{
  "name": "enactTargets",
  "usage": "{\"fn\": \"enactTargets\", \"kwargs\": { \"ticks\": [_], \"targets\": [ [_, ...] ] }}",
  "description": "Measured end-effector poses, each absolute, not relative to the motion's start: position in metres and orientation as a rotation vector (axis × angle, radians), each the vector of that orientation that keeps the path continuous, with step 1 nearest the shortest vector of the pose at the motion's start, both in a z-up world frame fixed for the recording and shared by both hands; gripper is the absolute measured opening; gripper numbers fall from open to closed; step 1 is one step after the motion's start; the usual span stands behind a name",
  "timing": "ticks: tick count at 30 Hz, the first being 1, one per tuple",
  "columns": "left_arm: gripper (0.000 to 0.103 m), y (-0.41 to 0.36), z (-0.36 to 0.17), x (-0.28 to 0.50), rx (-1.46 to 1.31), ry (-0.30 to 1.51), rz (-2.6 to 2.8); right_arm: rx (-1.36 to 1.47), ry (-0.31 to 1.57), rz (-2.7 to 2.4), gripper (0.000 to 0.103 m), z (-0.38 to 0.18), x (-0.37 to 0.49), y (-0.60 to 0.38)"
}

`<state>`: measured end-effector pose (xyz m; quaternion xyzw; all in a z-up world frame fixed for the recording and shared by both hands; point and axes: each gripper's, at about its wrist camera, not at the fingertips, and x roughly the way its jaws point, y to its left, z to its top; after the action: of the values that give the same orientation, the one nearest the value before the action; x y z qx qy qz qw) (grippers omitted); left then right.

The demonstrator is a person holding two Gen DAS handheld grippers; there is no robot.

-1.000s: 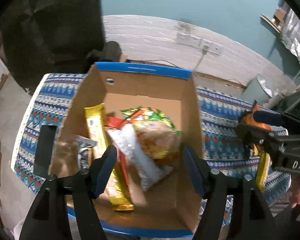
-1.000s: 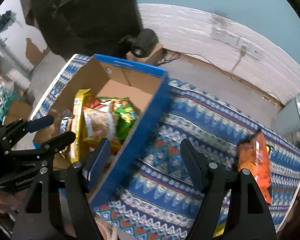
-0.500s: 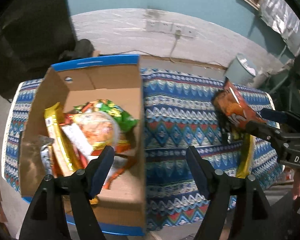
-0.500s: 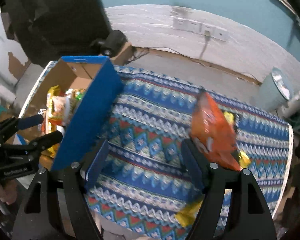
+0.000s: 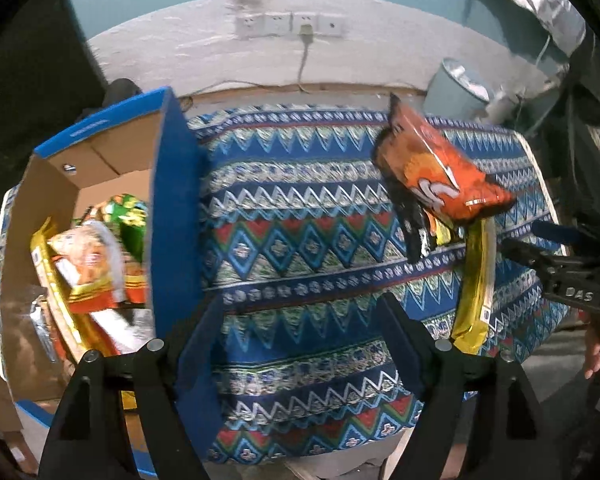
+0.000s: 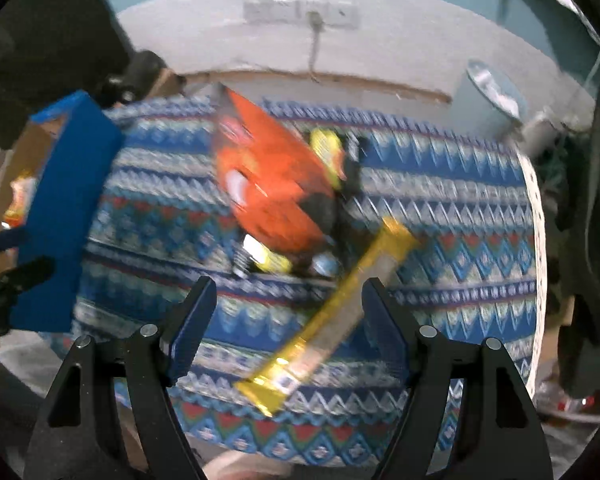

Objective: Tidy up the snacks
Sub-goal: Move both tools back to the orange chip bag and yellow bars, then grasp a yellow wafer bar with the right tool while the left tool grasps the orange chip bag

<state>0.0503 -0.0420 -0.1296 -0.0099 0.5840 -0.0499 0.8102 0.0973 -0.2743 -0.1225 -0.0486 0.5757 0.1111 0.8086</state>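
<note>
Both claws stand wide apart and hold nothing. The left gripper hangs over the patterned cloth, its left finger close against the blue wall of the box, which sits at 9 o'clock and already holds several packets. The right gripper hovers above the gold bar, which lies slantwise on the cloth between its fingers. The orange bag lies at 12 o'clock from that bar, on top of a few small packets.

Likely risks: the bar lies flat and slick, so the fingers may skate over it or pinch the cloth and drag everything. Its far end lies close by the small packets under the bag, so a deep reach could shove them. The right view is blurred, so fine gaps are hard to judge.
</note>
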Motion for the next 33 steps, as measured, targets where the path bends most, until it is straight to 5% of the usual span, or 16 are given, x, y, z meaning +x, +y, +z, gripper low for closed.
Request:
{"fn": "enactTargets", "kwargs": {
  "ticks": [17, 24, 33],
  "targets": [
    [0.080, -0.082, -0.172, 0.069, 0.013, 1.358, -0.112, 0.033, 1.417, 0.144, 0.074, -0.213, 0.092, -0.305],
    [0.080, -0.091, -0.177, 0.076, 0.008, 1.374, -0.124, -0.027, 1.408, 0.160, 0.049, -0.213, 0.084, -0.319],
    [0.080, -0.106, -0.178, 0.090, -0.016, 1.379, -0.147, -0.091, 1.390, 0.039, 0.047, -0.214, 0.081, -0.372]
  ]
}}
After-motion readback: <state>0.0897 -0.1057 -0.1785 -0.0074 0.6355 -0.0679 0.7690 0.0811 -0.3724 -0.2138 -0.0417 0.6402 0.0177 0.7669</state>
